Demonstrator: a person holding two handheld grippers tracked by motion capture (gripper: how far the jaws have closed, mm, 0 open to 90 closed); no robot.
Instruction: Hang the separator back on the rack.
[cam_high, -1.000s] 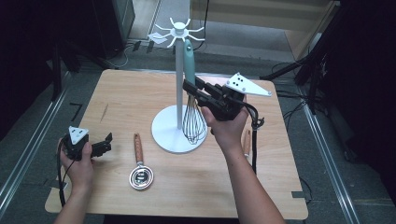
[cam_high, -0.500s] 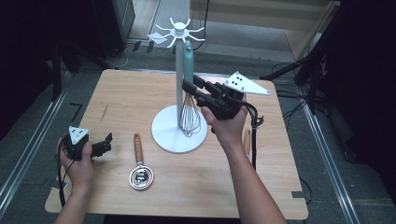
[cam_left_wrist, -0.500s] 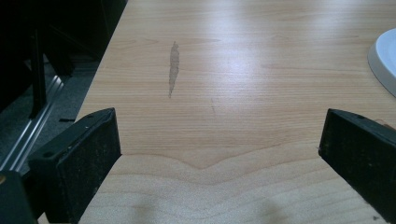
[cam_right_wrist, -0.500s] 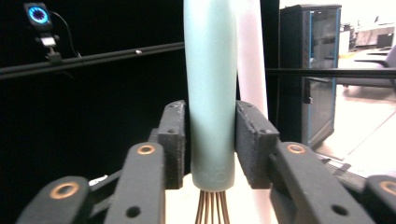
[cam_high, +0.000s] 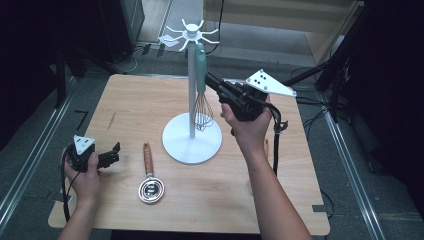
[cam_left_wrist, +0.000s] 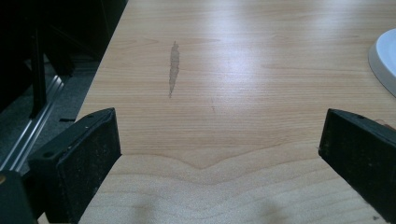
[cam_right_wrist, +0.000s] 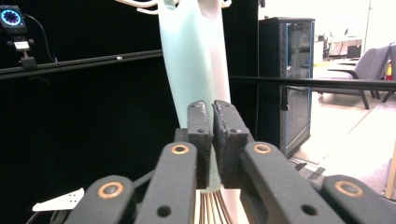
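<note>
Whisk (cam_right_wrist: 189, 60) handle just beyond the right gripper's (cam_right_wrist: 213, 112) shut jaws.

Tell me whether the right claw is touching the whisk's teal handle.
Touching. In the right gripper view the right claw, its jaws just closed, pinches the lower end of the whisk handle.

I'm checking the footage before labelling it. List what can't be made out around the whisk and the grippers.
- Whisk top: in the high view, too small to tell whether it hangs on a hook of the white stand.
- Right gripper: in its own view the jaws have just closed; they hide whether anything is pinched.
- Strainer: too small in the high view to see its mesh.
</note>
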